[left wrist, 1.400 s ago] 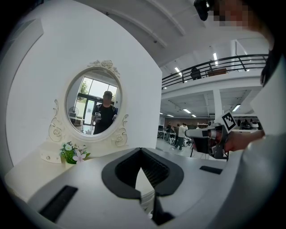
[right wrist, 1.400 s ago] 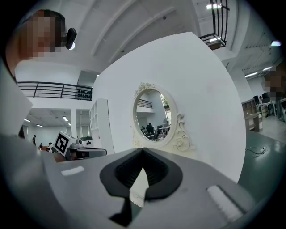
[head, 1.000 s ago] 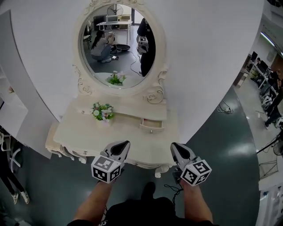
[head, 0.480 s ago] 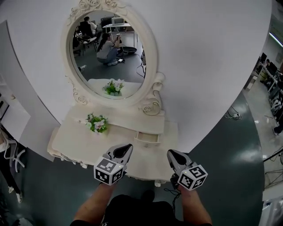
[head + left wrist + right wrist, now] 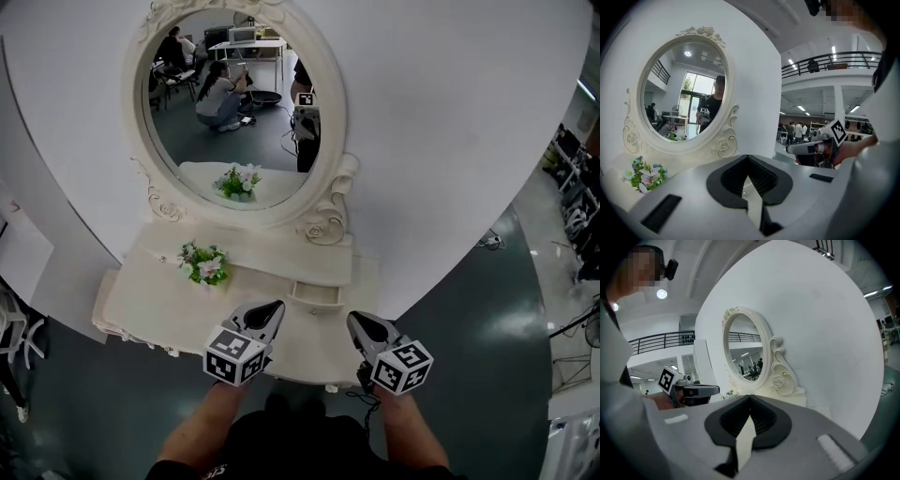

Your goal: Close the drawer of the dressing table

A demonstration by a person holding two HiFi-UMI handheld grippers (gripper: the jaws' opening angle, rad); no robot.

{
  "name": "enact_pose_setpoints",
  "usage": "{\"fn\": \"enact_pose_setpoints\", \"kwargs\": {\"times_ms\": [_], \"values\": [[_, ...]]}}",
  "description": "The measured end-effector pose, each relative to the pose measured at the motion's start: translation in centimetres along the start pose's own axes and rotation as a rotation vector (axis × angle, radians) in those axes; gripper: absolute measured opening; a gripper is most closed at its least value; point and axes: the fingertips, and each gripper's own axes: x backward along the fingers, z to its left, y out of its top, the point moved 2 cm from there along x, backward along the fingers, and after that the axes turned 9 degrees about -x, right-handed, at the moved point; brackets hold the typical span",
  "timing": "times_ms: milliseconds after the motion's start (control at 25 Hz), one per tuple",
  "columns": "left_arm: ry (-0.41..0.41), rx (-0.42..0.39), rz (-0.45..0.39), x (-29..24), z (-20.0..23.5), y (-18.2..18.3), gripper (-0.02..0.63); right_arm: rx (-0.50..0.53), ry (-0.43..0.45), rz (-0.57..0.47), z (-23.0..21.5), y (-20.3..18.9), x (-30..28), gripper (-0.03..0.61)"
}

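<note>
At lower centre of the head view, the left gripper (image 5: 266,310) and right gripper (image 5: 358,322) were held with jaws pressed together on nothing, probably for pushing; the drawer (image 5: 316,294) was seen pulled out of the dressing table (image 5: 159,309) just above, between them, untouched

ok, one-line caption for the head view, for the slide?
Left claw and right claw, both shut and empty, held above the cream carved dressing table, whose small drawer stands open.
</note>
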Motion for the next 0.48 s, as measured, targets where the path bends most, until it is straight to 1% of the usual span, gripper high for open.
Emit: {"fn": "enact_pose_setpoints", "kwargs": {"times_ms": [160, 360, 480], "values": [[-0.036, 0.009, 0.006, 0.1, 1.5, -1.1, 0.005, 0.007, -0.045, 0.023, 0.6, -0.7, -1.9, 0.011], [-0.069, 0.035, 0.027, 0.1, 2.8, -3.5, 0.006, 0.022, -0.093, 0.069, 1.5, -2.5, -3.6, 0.014], [-0.085, 0.049, 0.043, -0.5, 3.1, -4.9, 0.006, 0.015, -0.117, 0.105, 1.3, -3.9, -4.4, 0.032]]}}
